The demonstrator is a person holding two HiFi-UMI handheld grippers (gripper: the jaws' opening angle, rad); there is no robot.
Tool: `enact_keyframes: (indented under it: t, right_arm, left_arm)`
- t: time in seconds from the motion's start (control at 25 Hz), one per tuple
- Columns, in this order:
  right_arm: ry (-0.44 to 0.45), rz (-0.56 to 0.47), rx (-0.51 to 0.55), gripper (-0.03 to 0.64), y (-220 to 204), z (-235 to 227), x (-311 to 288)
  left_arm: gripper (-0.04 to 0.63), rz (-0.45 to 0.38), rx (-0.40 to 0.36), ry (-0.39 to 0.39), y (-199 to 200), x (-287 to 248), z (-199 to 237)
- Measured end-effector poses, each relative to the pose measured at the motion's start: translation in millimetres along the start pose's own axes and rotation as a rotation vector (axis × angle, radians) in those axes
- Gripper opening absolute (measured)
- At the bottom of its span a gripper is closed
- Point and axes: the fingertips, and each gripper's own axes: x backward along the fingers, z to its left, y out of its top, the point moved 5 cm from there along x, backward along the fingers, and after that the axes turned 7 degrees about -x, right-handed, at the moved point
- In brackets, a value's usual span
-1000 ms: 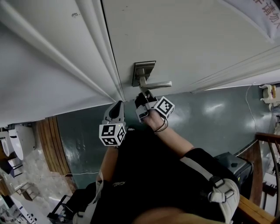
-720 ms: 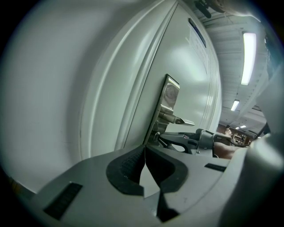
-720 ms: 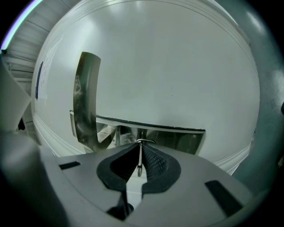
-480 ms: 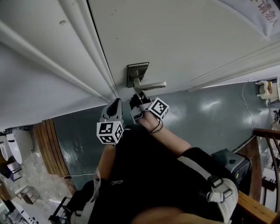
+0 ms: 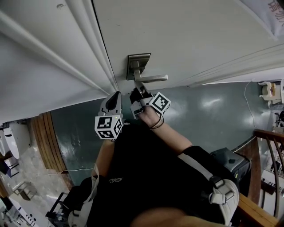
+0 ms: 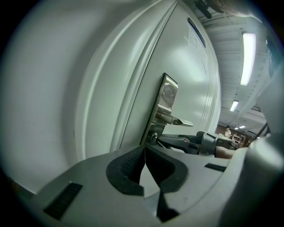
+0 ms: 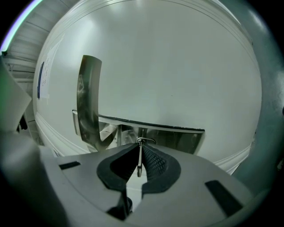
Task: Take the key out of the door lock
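A silver lock plate (image 5: 138, 66) with a lever handle (image 5: 153, 78) sits on the white door (image 5: 186, 35). My right gripper (image 5: 138, 91) points at the plate just under the handle. In the right gripper view its pads (image 7: 153, 162) are shut on the thin metal key (image 7: 140, 157), which stands edge-on and reaches toward the plate (image 7: 173, 138) below the handle (image 7: 88, 97). My left gripper (image 5: 114, 101) hangs a little left of it near the door frame, jaws shut and empty (image 6: 144, 153). From there I see the plate (image 6: 165, 104) and the right gripper (image 6: 182, 142).
The door frame mouldings (image 5: 95, 53) run left of the lock. A teal floor (image 5: 208, 115) lies below. A wooden railing (image 5: 262, 177) and a dark box (image 5: 233, 162) stand at the right. A poster corner (image 5: 270, 13) hangs on the door's upper right.
The head view has shifted a little, so door and lock sit slightly higher and further left. Both grippers keep their places relative to the lock, the right one still at the key.
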Motion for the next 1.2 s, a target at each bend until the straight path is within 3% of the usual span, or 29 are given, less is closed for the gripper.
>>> enact_keyframes:
  t: [0.88, 1.08, 1.2]
  right_arm:
    - [-0.006, 0.000, -0.007, 0.030, -8.4, -0.4, 21.1]
    - [-0.076, 0.046, 0.072, 0.031, -15.5, -7.7, 40.0]
    - [-0.068, 0.089, 0.111, 0.031, -20.6, -8.4, 48.2]
  left_arm:
    - [0.025, -0.013, 0.010, -0.012, -4.2, 22.6, -12.8]
    - [0.025, -0.001, 0.053, -0.009, -17.8, 27.9, -14.8]
    - [0.025, 0.006, 0.069, -0.004, -26.1, 29.1, -17.8]
